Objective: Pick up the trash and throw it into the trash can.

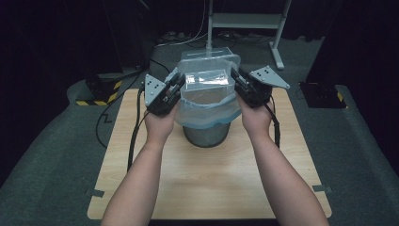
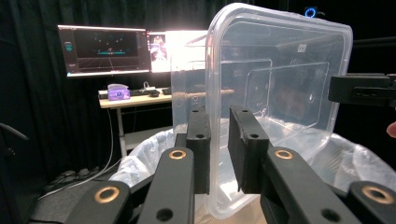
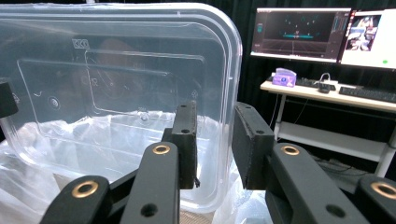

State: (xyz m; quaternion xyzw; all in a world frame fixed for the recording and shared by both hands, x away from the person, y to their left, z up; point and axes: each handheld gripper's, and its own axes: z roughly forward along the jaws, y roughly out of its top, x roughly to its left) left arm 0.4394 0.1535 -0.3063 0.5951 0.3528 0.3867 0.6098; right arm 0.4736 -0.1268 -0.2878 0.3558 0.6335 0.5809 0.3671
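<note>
A clear plastic container (image 1: 207, 77) hangs tipped on its side above a grey bin (image 1: 207, 134) lined with a pale blue bag (image 1: 207, 113). My left gripper (image 1: 178, 85) is shut on its left rim and my right gripper (image 1: 235, 80) is shut on its right rim. In the left gripper view the container (image 2: 280, 84) wall passes between the jaws of the left gripper (image 2: 219, 128), and the right gripper (image 2: 359, 88) shows at the far side. In the right gripper view the container (image 3: 116, 93) rim sits between the jaws of the right gripper (image 3: 215, 121), with the bag (image 3: 70, 140) below.
The bin stands toward the back of a wooden table (image 1: 207, 183) on grey carpet. A white stand (image 1: 244, 21) and cables lie behind the table. Lit monitors (image 2: 107, 49) and a desk (image 3: 327, 91) stand across the dark room.
</note>
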